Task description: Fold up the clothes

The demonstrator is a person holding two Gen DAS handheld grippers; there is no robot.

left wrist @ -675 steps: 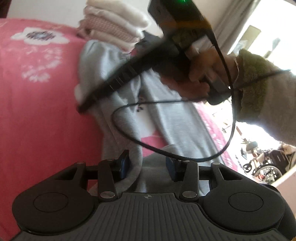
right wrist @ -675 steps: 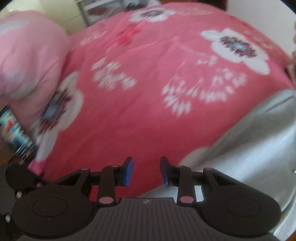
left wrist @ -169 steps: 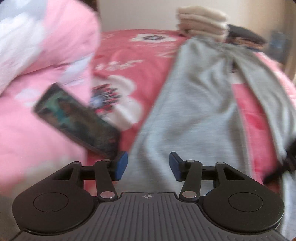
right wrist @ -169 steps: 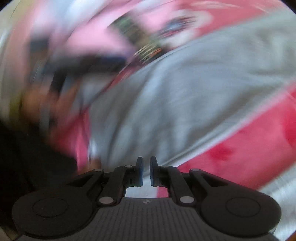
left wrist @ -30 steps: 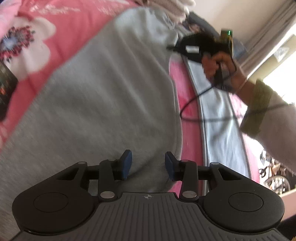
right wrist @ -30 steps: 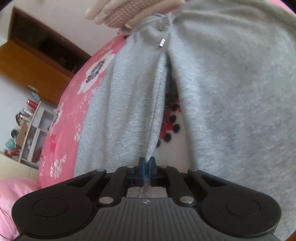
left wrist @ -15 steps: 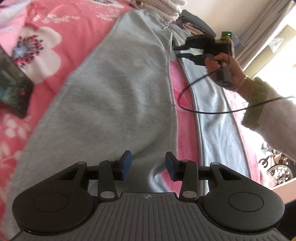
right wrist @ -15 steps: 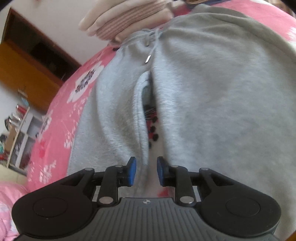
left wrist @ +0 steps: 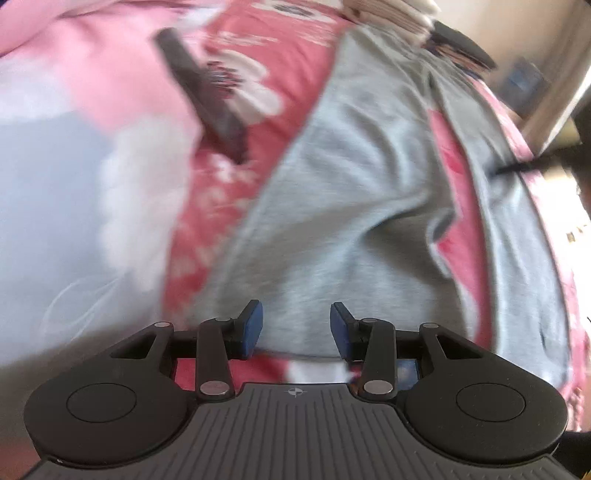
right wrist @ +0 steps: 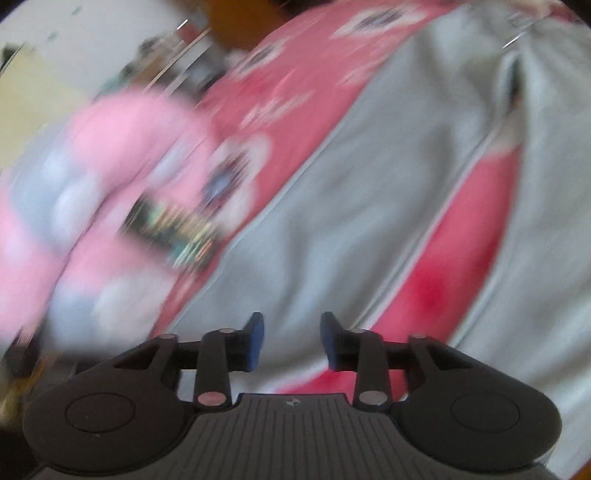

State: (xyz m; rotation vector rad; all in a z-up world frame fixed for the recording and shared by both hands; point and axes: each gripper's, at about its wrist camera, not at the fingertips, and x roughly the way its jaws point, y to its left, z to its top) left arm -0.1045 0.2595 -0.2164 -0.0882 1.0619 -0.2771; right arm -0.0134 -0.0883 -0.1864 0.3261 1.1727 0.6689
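Note:
Grey sweatpants (left wrist: 354,192) lie spread on the pink floral bedspread (left wrist: 236,206), legs running toward me with a strip of bedspread between them. My left gripper (left wrist: 294,325) hovers open above the hem end of the left leg, nothing between its blue pads. In the right wrist view the same sweatpants (right wrist: 369,192) run diagonally, both legs showing. My right gripper (right wrist: 291,338) hangs above a leg near its lower end; its jaws are opening and hold nothing. Both views are blurred by motion.
A dark phone (left wrist: 203,92) lies on the bedspread left of the pants, also visible as a phone (right wrist: 173,229) in the right wrist view. A pink and pale-blue quilt (left wrist: 74,177) is bunched at the left. Folded clothes (left wrist: 391,14) are stacked beyond the waistband.
My right gripper let go of the fabric fold near the crotch, opened, and swung back and left down the legs. The left gripper drew back toward the leg hem, staying open.

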